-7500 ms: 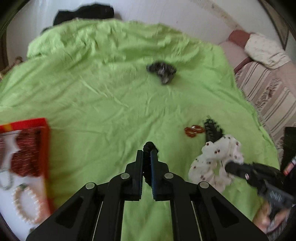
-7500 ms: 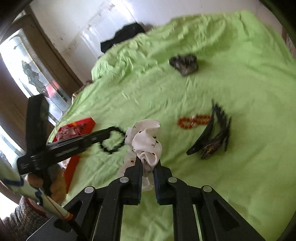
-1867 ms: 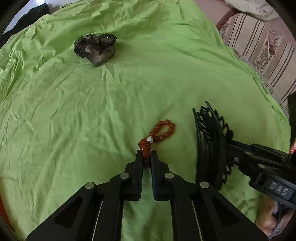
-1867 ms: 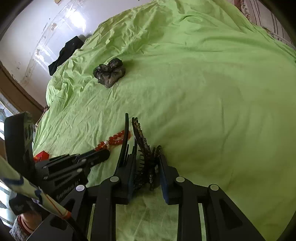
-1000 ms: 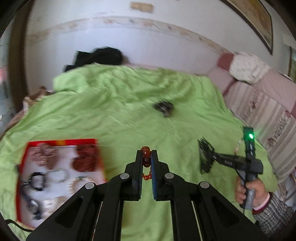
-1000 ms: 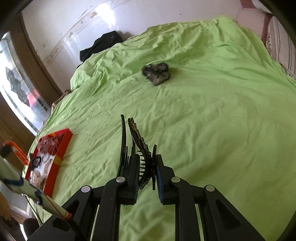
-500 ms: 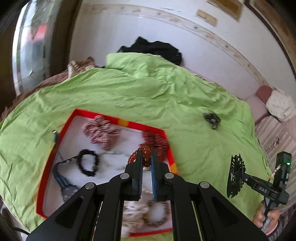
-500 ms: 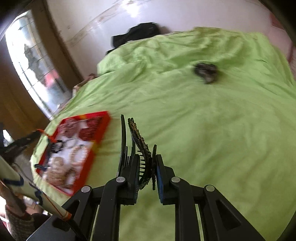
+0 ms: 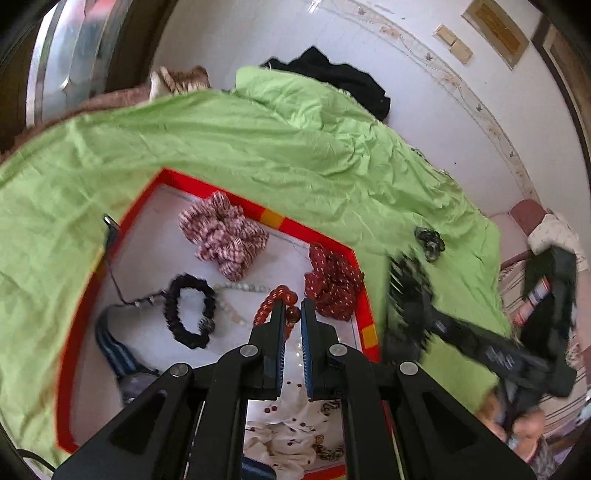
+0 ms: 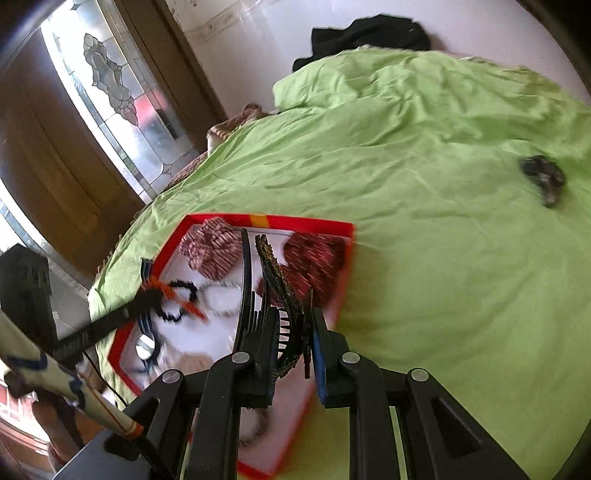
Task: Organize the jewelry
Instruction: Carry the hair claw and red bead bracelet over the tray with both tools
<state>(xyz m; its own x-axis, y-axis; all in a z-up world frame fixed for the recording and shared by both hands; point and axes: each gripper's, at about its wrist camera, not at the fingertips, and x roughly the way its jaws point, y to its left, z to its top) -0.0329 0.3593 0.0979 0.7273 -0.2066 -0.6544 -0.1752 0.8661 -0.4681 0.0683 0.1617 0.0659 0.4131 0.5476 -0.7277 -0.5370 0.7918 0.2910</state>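
A crumpled, matte lime-green bedsheet (image 9: pixel 295 155) is spread over the bed, and a flat tray with a raised red rim and a smooth white floor (image 9: pixel 155 236) is laid on it. Inside the tray, from the left, a dark blue striped band (image 9: pixel 114 350) is seen near the rim, then one ring-shaped black fabric scrunchie (image 9: pixel 190 312), and above it one ruffled pink-and-white striped scrunchie (image 9: pixel 223 236). A thin strand of pale round beads (image 9: pixel 242 286) is laid between them. Further right, one gathered red scrunchie with white dots (image 9: pixel 334 286) is tucked into the tray's right corner. One white cloth scrunchie with small dark dots (image 9: pixel 288 439) is partly hidden at the near edge.

The left gripper (image 9: pixel 292 314) is held above the tray floor with its jaws narrowed on a string of glossy round amber-red beads (image 9: pixel 277 301), which is looped up and to the left of the fingertips.

To the right, the right gripper (image 10: pixel 293 325) is clamped on a bunch of black toothed plastic hair combs (image 10: pixel 273 288); three curved pieces can be counted, fanned upward over the tray's near right edge. One small dark crumpled scrunchie (image 10: pixel 543 177) is left alone on the sheet, well apart from the tray. A black garment (image 10: pixel 369 33) is heaped against the white wall.
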